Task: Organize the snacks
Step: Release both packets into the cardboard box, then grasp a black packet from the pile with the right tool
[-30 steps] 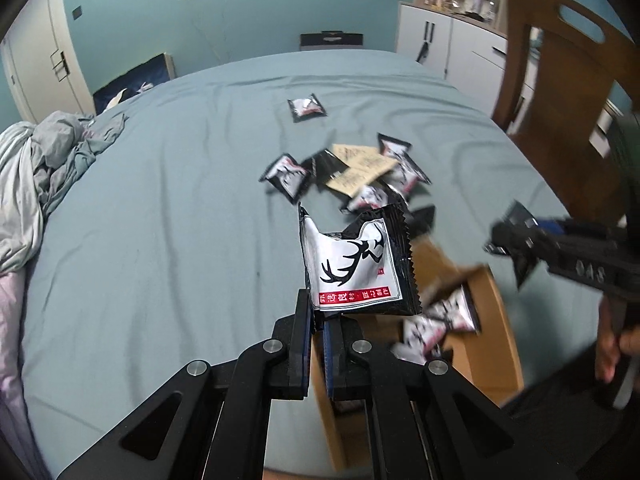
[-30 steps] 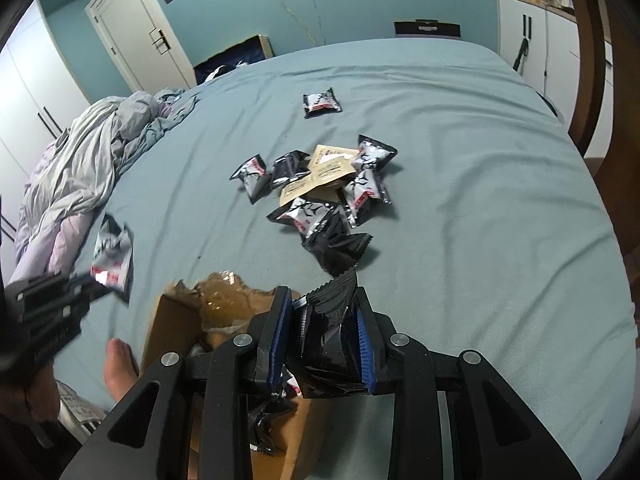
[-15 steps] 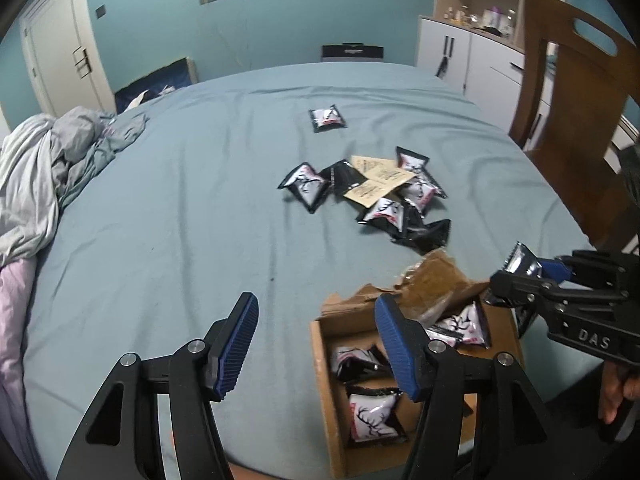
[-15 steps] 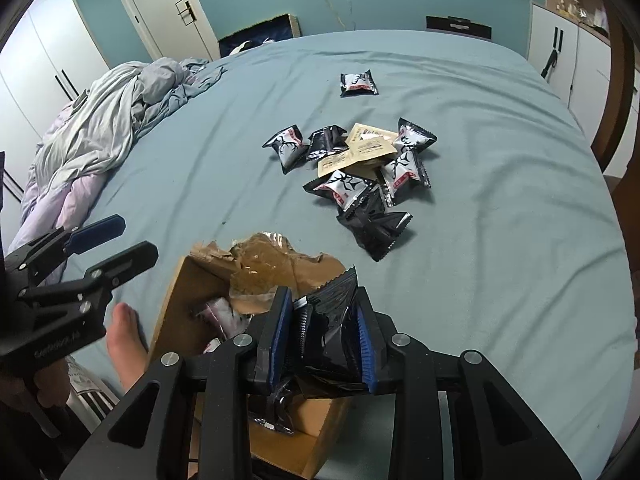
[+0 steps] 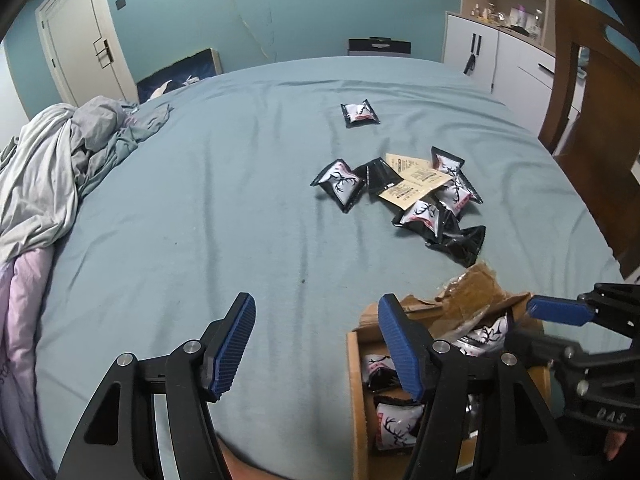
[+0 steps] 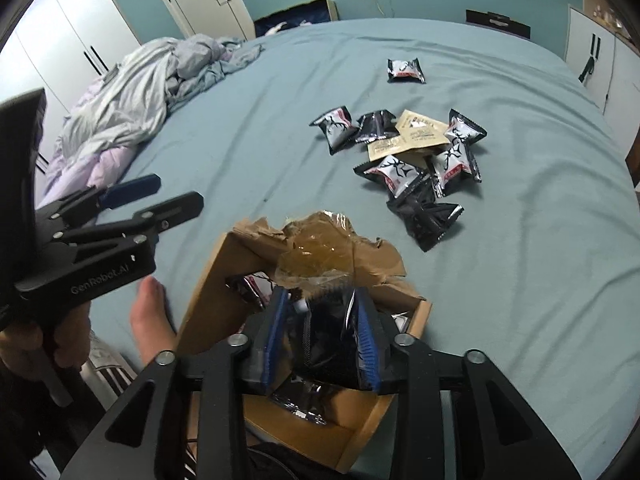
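Note:
An open cardboard box sits at the near edge of the bed and holds several black-and-white snack packets. My left gripper is open and empty, above the bed just left of the box. My right gripper is over the box, its jaws spread a little, with a black snack packet between them; it also shows in the left wrist view. A pile of packets lies mid-bed, with one lone packet farther back.
Crumpled bedding lies on the bed's left side. A wooden chair stands right of the bed. White cabinets and a door line the far wall. A bare foot is beside the box.
My left gripper opened and let its antlered packet fall into the box, then drew back left. My right gripper lowered over the box and its jaws widened around the black packet.

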Motion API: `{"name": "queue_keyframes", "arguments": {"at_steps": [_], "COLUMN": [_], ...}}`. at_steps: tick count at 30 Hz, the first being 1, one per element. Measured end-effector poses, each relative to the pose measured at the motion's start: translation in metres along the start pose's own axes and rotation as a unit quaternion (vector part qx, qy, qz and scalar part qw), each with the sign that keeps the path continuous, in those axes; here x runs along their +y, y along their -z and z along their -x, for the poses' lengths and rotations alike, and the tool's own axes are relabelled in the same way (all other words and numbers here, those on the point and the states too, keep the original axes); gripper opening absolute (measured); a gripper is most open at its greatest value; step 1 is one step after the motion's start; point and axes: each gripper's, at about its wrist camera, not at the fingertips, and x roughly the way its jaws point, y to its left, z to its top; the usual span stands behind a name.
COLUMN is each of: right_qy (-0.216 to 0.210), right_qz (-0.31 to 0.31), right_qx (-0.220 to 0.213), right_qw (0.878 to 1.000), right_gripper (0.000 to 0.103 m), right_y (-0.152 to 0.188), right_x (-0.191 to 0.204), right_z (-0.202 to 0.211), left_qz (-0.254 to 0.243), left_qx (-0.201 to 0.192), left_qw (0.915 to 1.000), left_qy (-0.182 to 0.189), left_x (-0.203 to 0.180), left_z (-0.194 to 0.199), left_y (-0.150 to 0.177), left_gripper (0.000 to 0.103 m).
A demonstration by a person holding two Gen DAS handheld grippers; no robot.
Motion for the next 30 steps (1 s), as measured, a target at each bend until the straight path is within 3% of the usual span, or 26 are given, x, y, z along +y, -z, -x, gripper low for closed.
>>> {"name": "queue_keyframes", "arguments": {"at_steps": [1, 4, 10, 13, 15, 20, 25, 30], "right_qy": [0.0, -0.018, -0.009, 0.004, 0.02, 0.035, 0.059, 0.056], "right_qz": [-0.002, -0.018, -0.053, -0.086, -0.109, -0.164, -0.164, -0.165], "right_qx": [0.0, -0.023, -0.039, -0.025, -0.012, 0.009, 0.015, 0.018], "right_qw": [1.0, 0.999, 0.998, 0.996, 0.994, 0.986, 0.985, 0.985], "right_gripper": [0.057, 0.078, 0.079, 0.079, 0.079, 0.08, 0.079, 0.079], "right_y": [-0.002, -0.005, -0.001, -0.001, -0.001, -0.004, -0.013, -0.023], "right_x": [0.0, -0.003, -0.017, -0.03, -0.04, -0.061, -0.06, -0.067], "right_z": [0.0, 0.007, 0.01, 0.004, -0.001, -0.009, -0.014, -0.019], "left_qz": [-0.001, -0.002, -0.002, -0.003, -0.005, -0.01, -0.01, -0.005], "left_qx": [0.0, -0.004, -0.001, 0.003, 0.005, 0.008, 0.013, 0.021], "left_qw": [1.0, 1.0, 1.0, 1.0, 0.9999, 0.9997, 0.9997, 0.9997], "left_qy": [-0.001, -0.007, -0.004, -0.004, -0.007, -0.022, -0.018, -0.014], "left_x": [0.0, 0.0, 0.001, 0.001, 0.0, -0.002, -0.001, 0.0], "left_z": [0.0, 0.0, -0.001, -0.003, -0.004, -0.006, -0.008, -0.011], "left_y": [0.0, -0.001, -0.003, -0.004, -0.005, -0.005, -0.006, -0.006], "left_gripper": [0.068, 0.071, 0.075, 0.077, 0.084, 0.086, 0.088, 0.088]}}
